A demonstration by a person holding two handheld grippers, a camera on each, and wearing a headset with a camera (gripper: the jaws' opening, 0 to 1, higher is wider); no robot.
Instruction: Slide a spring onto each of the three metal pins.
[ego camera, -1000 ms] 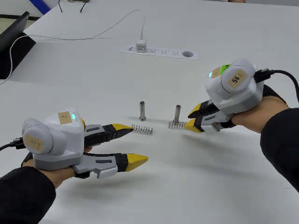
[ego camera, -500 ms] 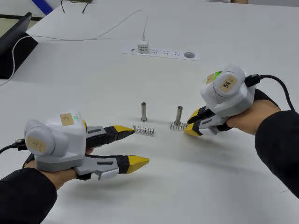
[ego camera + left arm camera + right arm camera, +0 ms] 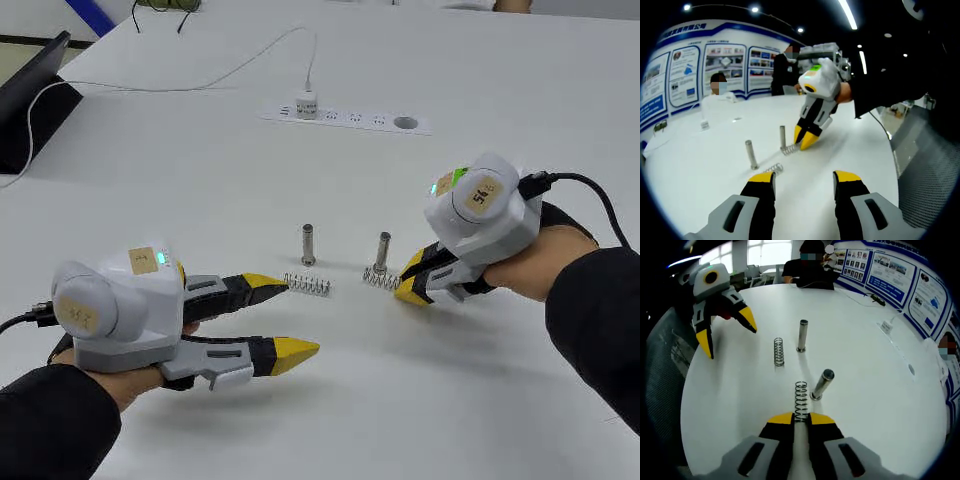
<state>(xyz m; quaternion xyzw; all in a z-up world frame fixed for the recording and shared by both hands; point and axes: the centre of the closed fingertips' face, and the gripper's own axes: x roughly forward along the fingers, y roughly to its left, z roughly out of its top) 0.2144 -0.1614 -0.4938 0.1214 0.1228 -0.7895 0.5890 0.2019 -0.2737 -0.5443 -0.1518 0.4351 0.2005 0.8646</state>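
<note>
Two metal pins stand upright mid-table, the left pin and the right pin. One spring lies loose on the white table between them and my left gripper, which is open and holds nothing. A second spring lies at the right pin's base, its end pinched by my right gripper. In the right gripper view the held spring runs forward from the shut right gripper beside the nearer pin; the loose spring lies further out.
A white power strip with a plugged-in charger and trailing cable lies at the back. A dark screen stands at the far left edge. People sit at the table's far side. Bare tabletop surrounds the pins.
My right gripper has dropped lower, rolled, and closed its jaws on the end of the spring by the right pin. The left gripper has barely moved.
</note>
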